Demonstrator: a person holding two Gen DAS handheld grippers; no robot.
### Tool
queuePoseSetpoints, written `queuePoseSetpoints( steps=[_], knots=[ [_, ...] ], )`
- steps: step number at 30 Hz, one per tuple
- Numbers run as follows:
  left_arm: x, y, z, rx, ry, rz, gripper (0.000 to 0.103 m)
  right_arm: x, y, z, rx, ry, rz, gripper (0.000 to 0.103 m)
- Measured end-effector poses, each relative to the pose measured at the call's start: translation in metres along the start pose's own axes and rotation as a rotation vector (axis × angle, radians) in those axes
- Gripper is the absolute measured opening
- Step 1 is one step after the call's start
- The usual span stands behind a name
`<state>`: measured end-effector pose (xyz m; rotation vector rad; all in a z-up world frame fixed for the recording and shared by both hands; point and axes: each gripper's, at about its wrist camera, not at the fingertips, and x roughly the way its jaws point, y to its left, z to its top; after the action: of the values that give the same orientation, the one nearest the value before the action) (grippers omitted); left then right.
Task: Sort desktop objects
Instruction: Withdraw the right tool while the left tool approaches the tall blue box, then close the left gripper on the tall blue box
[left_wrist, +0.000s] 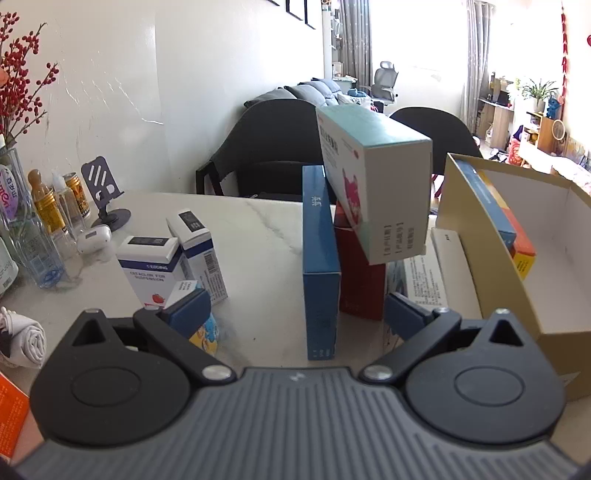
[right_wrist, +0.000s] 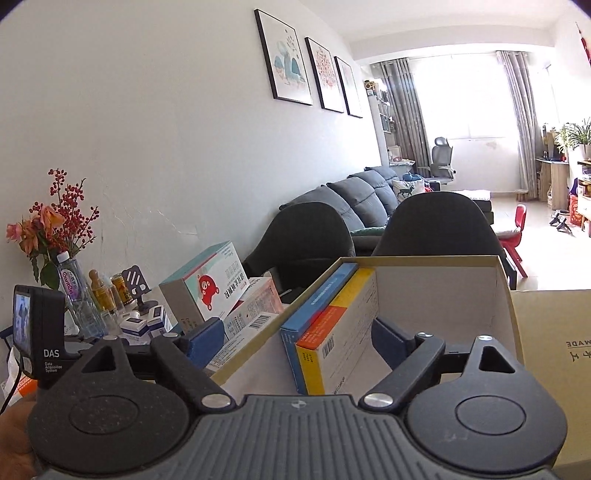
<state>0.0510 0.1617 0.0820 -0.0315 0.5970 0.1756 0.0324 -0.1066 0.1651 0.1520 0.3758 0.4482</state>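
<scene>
Standing on the worktop (left_wrist: 258, 225), the cardboard tray (left_wrist: 517, 295) is seen holding two boxes against its wall. A teal box (left_wrist: 376, 177) leans on the upright blue box (left_wrist: 319, 266). Both grippers, left (left_wrist: 297, 310) and right (right_wrist: 299, 339), are spread, gripping nothing; a box pick is judged next.

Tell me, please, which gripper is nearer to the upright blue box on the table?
Left. The left gripper is open just before the blue box, while the right gripper is open over the cardboard tray.
</scene>
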Motion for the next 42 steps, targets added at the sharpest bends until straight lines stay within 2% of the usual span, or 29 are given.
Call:
queuePoseSetpoints(
  steps=[3,10,14,18,22,24,26,27,29,30,42],
  knots=[
    [0.006,0.001,0.000,-0.038,0.026,-0.032,0.103,-0.005,0.000,-0.004,-0.010,-0.007,-0.019,0.100],
    [0.010,0.007,0.000,-0.126,-0.005,-0.094,0.103,-0.022,0.001,-0.012,-0.043,-0.048,-0.052,0.103],
    [0.016,0.003,0.001,-0.081,0.014,-0.047,0.103,-0.025,0.000,-0.016,-0.043,-0.040,-0.057,0.103],
    [0.021,0.000,0.001,-0.033,0.034,0.003,0.101,-0.026,-0.007,-0.019,0.011,-0.017,-0.033,0.103],
    [0.026,-0.004,0.001,0.014,0.059,0.030,0.074,-0.026,-0.014,-0.021,0.060,0.004,-0.033,0.101],
    [0.027,-0.007,0.001,0.029,0.070,0.020,0.065,-0.024,-0.015,-0.022,0.075,0.015,-0.026,0.098],
    [0.029,-0.009,0.000,0.040,0.079,0.013,0.046,-0.024,-0.015,-0.022,0.077,0.021,-0.024,0.096],
    [0.030,-0.009,0.000,0.040,0.084,0.007,0.041,-0.024,-0.014,-0.023,0.078,0.024,-0.024,0.096],
    [0.032,-0.009,0.000,0.034,0.095,-0.014,0.024,-0.024,-0.013,-0.024,0.078,0.028,-0.020,0.096],
    [0.032,-0.009,0.000,0.029,0.097,-0.026,0.022,-0.024,-0.012,-0.025,0.077,0.030,-0.018,0.096],
    [0.020,-0.004,-0.012,0.027,0.090,0.002,0.020,-0.030,-0.014,-0.031,0.084,0.046,-0.020,0.095]
  ],
)
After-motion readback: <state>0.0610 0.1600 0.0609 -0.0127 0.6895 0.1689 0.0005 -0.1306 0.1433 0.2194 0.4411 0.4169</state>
